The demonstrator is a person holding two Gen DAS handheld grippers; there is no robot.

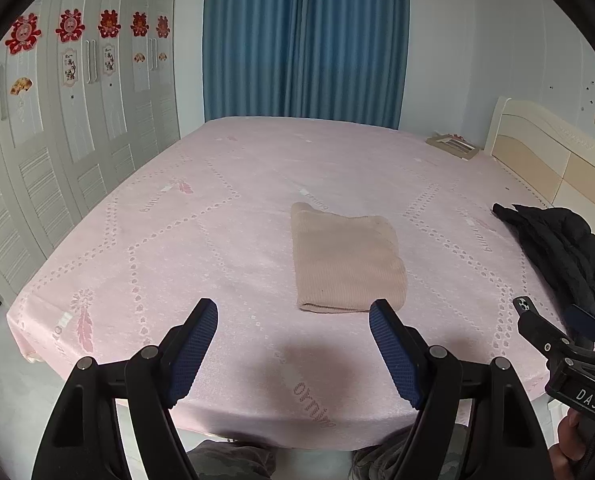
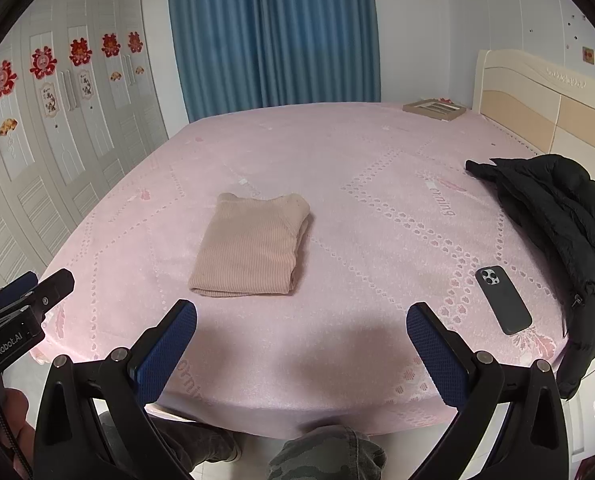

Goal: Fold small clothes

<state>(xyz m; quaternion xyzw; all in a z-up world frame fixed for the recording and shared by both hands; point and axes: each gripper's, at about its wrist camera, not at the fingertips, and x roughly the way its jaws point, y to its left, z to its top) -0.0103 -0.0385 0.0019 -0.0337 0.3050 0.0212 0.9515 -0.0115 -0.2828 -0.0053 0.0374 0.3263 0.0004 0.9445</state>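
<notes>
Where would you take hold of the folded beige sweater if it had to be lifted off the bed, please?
Probably the folded beige sweater by its near edge, coming in low from the foot of the bed. That thick, rolled hem faces both open tools, and the layers there are stacked, so one pinch should catch them all.

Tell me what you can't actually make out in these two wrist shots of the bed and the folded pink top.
- Phone, left wrist view: mostly hidden behind the right gripper; the right wrist view shows it whole.
- Black jacket, both views: cut off by the right edge.
- Folded top: inner layers and sleeves are tucked out of sight.
- Flat box near the headboard: too small to identify.
- Bed sheet lettering: distorted, illegible.
</notes>
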